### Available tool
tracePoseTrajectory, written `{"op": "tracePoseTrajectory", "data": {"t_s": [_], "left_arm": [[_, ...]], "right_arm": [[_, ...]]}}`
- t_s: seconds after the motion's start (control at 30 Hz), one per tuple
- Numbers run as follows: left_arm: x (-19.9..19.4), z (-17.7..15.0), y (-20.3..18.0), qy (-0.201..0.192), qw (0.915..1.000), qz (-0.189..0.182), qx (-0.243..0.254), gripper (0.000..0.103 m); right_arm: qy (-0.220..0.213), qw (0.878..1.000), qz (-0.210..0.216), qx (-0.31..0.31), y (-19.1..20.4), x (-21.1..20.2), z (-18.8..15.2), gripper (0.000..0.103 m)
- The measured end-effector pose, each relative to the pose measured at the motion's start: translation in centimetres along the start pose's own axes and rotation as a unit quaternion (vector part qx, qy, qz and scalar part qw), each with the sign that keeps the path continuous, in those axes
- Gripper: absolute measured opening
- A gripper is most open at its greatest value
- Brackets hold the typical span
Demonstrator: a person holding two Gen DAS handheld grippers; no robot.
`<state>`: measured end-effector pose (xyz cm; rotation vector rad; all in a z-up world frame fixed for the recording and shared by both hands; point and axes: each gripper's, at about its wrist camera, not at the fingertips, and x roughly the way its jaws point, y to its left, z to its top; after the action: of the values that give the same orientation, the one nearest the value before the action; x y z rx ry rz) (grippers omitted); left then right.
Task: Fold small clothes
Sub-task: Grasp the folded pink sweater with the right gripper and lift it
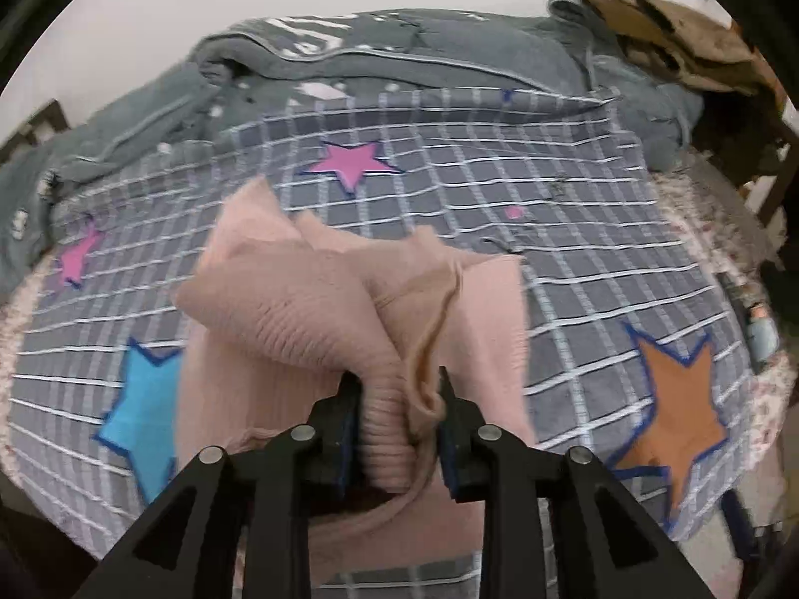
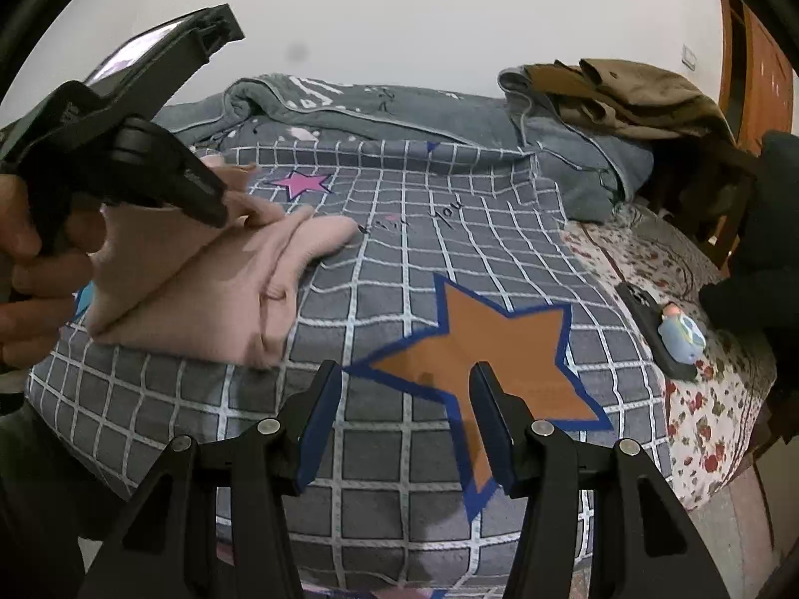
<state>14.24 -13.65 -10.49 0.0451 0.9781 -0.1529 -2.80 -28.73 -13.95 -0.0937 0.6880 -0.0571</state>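
A pink ribbed knit garment (image 1: 299,289) lies bunched on the grey checked blanket (image 1: 549,199). My left gripper (image 1: 397,384) is shut on a gathered fold of it, and the cloth fills the gap between the blue pads. In the right wrist view the pink garment (image 2: 199,299) sits at the left. There the left gripper (image 2: 199,194) comes down on its top, held by a person's hand (image 2: 30,269). My right gripper (image 2: 407,374) stands open above the orange star (image 2: 499,349) on the blanket (image 2: 399,229), with nothing between its fingers.
A rolled grey quilt (image 2: 349,110) lies along the back of the bed. Brown clothes (image 2: 624,95) are piled at the back right. A dark flat object with a small blue figure (image 2: 681,332) rests on the floral sheet (image 2: 699,399) by the right edge.
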Motion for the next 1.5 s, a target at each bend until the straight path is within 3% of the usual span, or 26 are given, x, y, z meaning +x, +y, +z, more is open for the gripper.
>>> {"op": "tracePoseTrajectory", "data": {"t_s": [0.17,0.23,0.4,0.53,0.77,0.83,1.0,1.03,1.07,1.13,1.2,1.27,1.33,1.4,1.43,1.5], "left_arm": [[-1.1,0.5,2.1,0.006,0.9931,-0.113,-0.031,0.035],[-1.7,0.7,3.4,-0.005,0.9909,-0.128,-0.042,0.036],[-3.4,0.7,8.0,-0.047,0.9928,-0.092,-0.061,0.041],[-3.0,0.4,12.6,-0.051,0.9922,-0.069,-0.091,0.042],[-0.9,-0.7,17.2,-0.044,0.9919,-0.059,-0.103,0.042],[-0.5,-0.9,17.5,-0.046,0.9924,-0.058,-0.098,0.042],[0.3,-1.3,17.8,-0.045,0.9937,-0.061,-0.083,0.042],[0.5,-1.4,17.8,-0.045,0.9939,-0.06,-0.08,0.042],[0.6,-1.6,17.7,-0.044,0.9941,-0.06,-0.079,0.042],[0.8,-1.8,17.6,-0.044,0.9944,-0.064,-0.072,0.042],[0.7,-2.0,17.3,-0.044,0.995,-0.065,-0.061,0.042],[0.4,-2.3,17.0,-0.048,0.9955,-0.065,-0.05,0.042],[0.2,-2.5,16.7,-0.049,0.995,-0.072,-0.049,0.042],[0.2,-2.5,16.4,-0.048,0.994,-0.083,-0.052,0.042],[0.3,-2.5,16.1,-0.046,0.9938,-0.087,-0.052,0.042],[0.2,-2.6,15.5,-0.042,0.9947,-0.083,-0.046,0.042]], "right_arm": [[-0.001,0.999,0.037,0.007,0.4,0.4,0.6,0.052],[-0.004,0.998,0.064,0.013,1.0,0.6,1.2,0.052],[-0.018,0.991,0.127,0.036,2.0,1.6,3.5,0.054],[-0.014,0.98,0.186,0.074,2.7,3.7,6.1,0.06],[0.037,0.947,0.274,0.162,3.7,9.2,10.0,0.063],[0.051,0.943,0.279,0.174,4.3,10.3,10.5,0.064],[0.083,0.951,0.25,0.163,7.1,13.2,11.0,0.058],[0.081,0.954,0.243,0.154,7.8,13.4,11.0,0.045],[0.079,0.957,0.24,0.145,8.0,13.6,11.2,0.025],[0.059,0.963,0.236,0.113,8.6,13.0,11.7,0.013],[0.008,0.963,0.246,0.106,7.5,11.3,12.1,0.012],[-0.013,0.959,0.255,0.121,5.5,10.4,12.0,0.012],[0.008,0.961,0.242,0.136,4.4,11.6,11.3,0.012],[0.057,0.96,0.24,0.132,4.6,13.7,10.4,0.014],[0.077,0.96,0.236,0.129,4.7,14.5,10.0,0.02],[0.075,0.96,0.231,0.14,3.9,14.0,9.6,0.031]]}}
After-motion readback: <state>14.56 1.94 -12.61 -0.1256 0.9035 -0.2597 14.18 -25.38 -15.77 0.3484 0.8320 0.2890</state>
